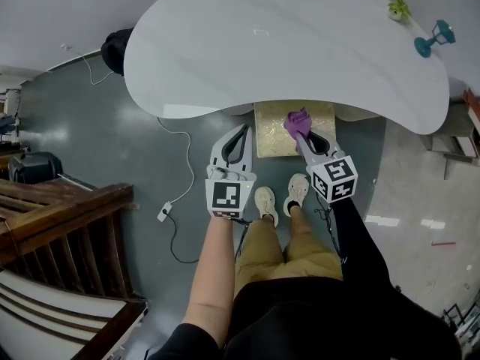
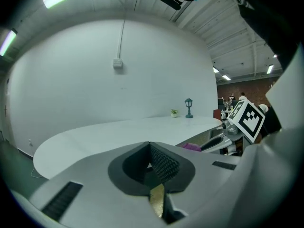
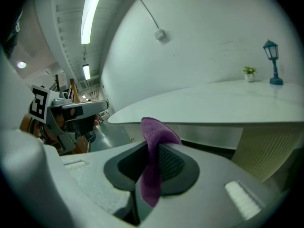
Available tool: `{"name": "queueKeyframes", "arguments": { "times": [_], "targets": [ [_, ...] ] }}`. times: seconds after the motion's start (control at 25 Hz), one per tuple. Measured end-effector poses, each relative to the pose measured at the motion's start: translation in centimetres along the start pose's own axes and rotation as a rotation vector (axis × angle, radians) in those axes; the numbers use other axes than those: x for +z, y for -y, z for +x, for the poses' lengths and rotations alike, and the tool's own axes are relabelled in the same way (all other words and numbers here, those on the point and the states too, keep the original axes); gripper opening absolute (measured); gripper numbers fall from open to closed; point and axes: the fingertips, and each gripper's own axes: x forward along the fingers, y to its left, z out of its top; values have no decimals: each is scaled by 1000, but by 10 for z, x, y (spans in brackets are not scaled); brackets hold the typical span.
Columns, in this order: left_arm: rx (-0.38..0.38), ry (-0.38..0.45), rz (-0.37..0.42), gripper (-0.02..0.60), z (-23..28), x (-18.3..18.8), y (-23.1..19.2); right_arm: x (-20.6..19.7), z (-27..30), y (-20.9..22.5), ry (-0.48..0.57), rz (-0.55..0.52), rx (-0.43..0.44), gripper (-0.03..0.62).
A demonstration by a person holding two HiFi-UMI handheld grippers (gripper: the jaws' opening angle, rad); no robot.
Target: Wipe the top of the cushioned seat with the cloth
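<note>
The right claw [image 1: 303,136] pinches the cloth [image 1: 298,118] over the cushioned seat [image 1: 271,132], at its right side; the left claw [image 1: 243,130] is closed and empty. Wiping seems barely begun; most of the top looks left to do.

Right hand-held gripper [image 3: 153,175] — jaws pinching purple cloth [image 3: 153,163], white table [image 3: 223,103] beyond

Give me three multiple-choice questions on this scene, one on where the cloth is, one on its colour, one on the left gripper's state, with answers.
1. Where is the cloth?
A. On the white table
B. In the right gripper, over the cushioned seat
C. On the floor

2. What colour is the cloth?
A. Purple
B. Yellow
C. White

3. What state is the left gripper in?
A. Shut on the cloth
B. Wide open
C. Shut, empty

Answers: B, the right gripper's jaws pinch it above the seat; A, it shows purple in every view; C, its jaws meet with nothing between.
</note>
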Motion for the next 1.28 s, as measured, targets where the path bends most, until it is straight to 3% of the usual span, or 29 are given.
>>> {"name": "queueKeyframes", "arguments": {
  "times": [0.2, 0.48, 0.64, 0.88, 1.12, 1.2, 1.28],
  "targets": [
    [-47, -61, 1, 5, 30, -62, -11, -47, 43, 3, -63, 38, -8, 52],
    [-116, -99, -54, 5, 61, -125, -22, -82, 102, 14, -100, 102, -47, 52],
    [-150, -130, -36, 5, 75, -158, -26, -100, 131, 23, -101, 146, -59, 52],
    [-126, -159, -47, 5, 86, -190, -42, -126, 188, 33, -125, 180, -57, 52],
    [-85, -163, -47, 5, 89, -197, -53, -121, 241, 10, -104, 188, 81, 52],
    [-75, -170, -39, 5, 89, -200, -53, -142, 260, 12, -158, 214, 89, 52],
    [-70, -182, -37, 5, 89, -206, -54, -179, 277, 26, -266, 267, 33, 52]
  ]
}}
